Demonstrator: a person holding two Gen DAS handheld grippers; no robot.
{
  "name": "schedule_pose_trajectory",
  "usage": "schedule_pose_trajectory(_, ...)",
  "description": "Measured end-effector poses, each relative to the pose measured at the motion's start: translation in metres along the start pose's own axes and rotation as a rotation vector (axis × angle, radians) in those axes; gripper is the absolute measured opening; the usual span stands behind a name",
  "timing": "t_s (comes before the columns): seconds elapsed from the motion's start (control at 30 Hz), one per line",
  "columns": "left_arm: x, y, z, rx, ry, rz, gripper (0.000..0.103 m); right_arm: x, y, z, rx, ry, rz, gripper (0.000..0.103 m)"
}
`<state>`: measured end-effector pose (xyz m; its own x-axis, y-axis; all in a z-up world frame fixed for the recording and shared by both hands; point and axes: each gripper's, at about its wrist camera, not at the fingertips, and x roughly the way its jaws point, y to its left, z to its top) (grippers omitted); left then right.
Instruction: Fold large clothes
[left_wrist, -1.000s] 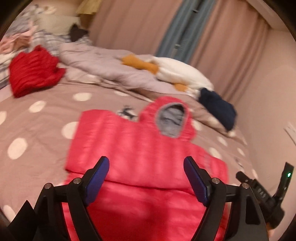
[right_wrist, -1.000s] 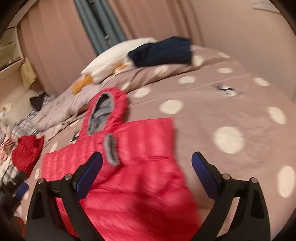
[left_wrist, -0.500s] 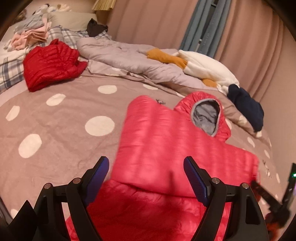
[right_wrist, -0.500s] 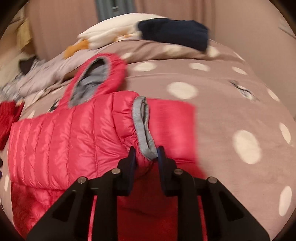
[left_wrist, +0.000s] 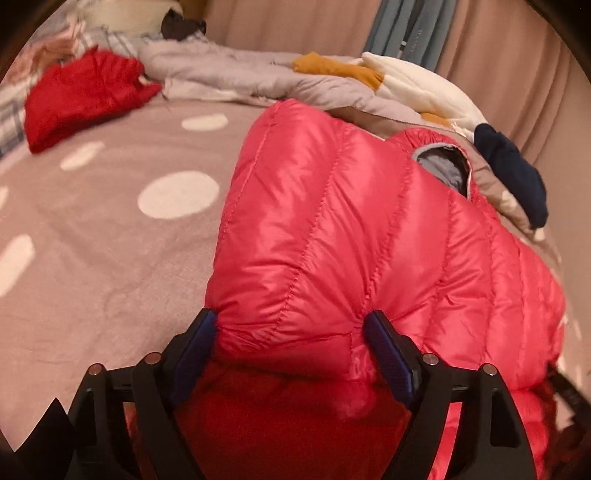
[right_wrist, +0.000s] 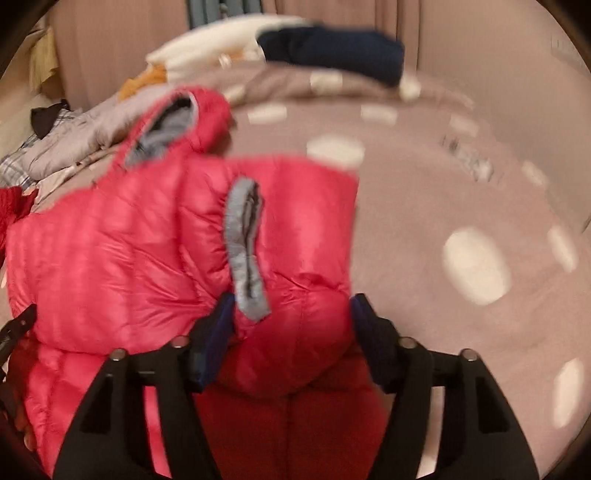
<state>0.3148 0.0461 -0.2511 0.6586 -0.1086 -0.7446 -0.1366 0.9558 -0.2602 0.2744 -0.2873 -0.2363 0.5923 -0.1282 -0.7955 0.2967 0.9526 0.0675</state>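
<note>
Spotted bedspread (left_wrist: 110, 236) spreading past both claws; red puffer jacket (left_wrist: 369, 229) bunched between them; left gripper (left_wrist: 291, 332) spread wide, pads against a puffed fold; right gripper (right_wrist: 291, 317) also parted round a fold, grey cuff (right_wrist: 245, 251) just ahead, seen only there; red garment (left_wrist: 77, 96) far left only in the left view

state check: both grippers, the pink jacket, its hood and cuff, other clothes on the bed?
left gripper: jaws open, straddling a jacket fold
right gripper: jaws open around the sleeve end
pink puffer jacket: partly folded, bunched on the bed
hood: lying open
grey cuff: on top
red garment: crumpled
navy garment: folded
</note>
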Motion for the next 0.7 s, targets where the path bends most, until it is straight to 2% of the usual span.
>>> schedule_pose_trajectory(0.07,0.002,0.001,0.0,-0.005,-0.001,-0.005,0.083,0.009,-0.011,-0.002,0.075,0.008,0.051,0.074)
schedule_pose_trajectory(0.13,0.002,-0.004,-0.001,0.015,-0.005,0.023,0.084,0.01,-0.013,-0.002,0.085,0.005,0.062,0.074)
schedule_pose_trajectory(0.2,0.004,-0.009,-0.003,0.039,-0.009,0.052,0.084,0.009,-0.007,-0.003,0.063,-0.004,0.037,0.075)
schedule_pose_trajectory(0.3,0.004,-0.011,-0.003,0.03,-0.008,0.044,0.084,0.008,-0.003,-0.005,0.052,-0.024,0.008,0.079)
schedule_pose_trajectory(0.5,-0.004,-0.007,-0.003,0.024,-0.012,0.069,0.087,0.007,-0.006,-0.007,0.071,-0.038,-0.001,0.086)
schedule_pose_trajectory(0.6,-0.014,0.002,-0.003,-0.018,-0.028,0.066,0.087,0.001,-0.009,-0.008,0.085,-0.048,-0.02,0.094)
schedule_pose_trajectory(0.7,-0.025,0.011,0.0,-0.077,-0.046,0.1,0.087,-0.007,-0.011,-0.008,0.108,-0.065,-0.036,0.097)
